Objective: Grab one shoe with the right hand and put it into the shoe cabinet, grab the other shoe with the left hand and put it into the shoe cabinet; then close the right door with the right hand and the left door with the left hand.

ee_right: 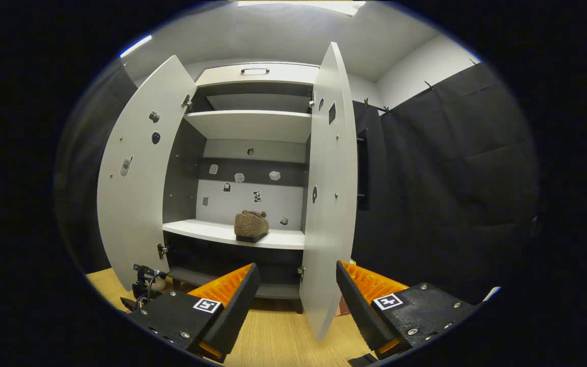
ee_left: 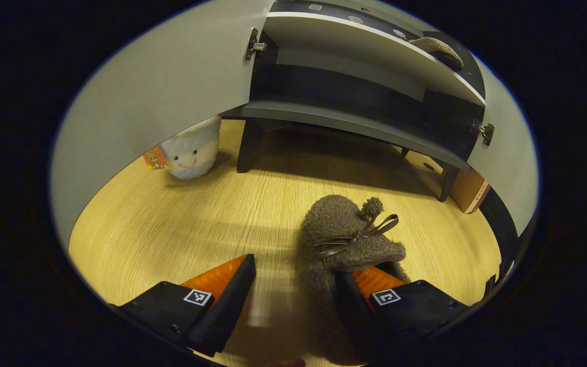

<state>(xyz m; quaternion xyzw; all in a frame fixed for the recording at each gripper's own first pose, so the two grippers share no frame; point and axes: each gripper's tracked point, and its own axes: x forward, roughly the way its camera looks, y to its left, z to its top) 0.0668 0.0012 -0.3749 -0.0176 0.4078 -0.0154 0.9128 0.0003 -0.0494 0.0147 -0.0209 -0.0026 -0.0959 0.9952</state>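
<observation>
A fuzzy brown slipper (ee_left: pixel 347 229) with a ribbon bow lies on the wooden floor (ee_left: pixel 181 219) in front of the shoe cabinet (ee_left: pixel 354 125). My left gripper (ee_left: pixel 296 272) is open and low over it. Its right finger sits at the slipper's opening and its left finger stands on the floor side, with the slipper's side wall between them. The other brown slipper (ee_right: pixel 251 224) rests on the cabinet's middle shelf (ee_right: pixel 207 232), also seen as the slipper (ee_left: pixel 438 48) in the left gripper view. My right gripper (ee_right: pixel 296 267) is open and holds nothing, facing the cabinet from a distance.
Both cabinet doors stand wide open: the left door (ee_right: pixel 135 183) and the right door (ee_right: pixel 329 193), whose edge points toward my right gripper. A white plush toy (ee_left: pixel 191 150) sits under the left door, and a cardboard box (ee_left: pixel 469 191) stands by the cabinet's right leg.
</observation>
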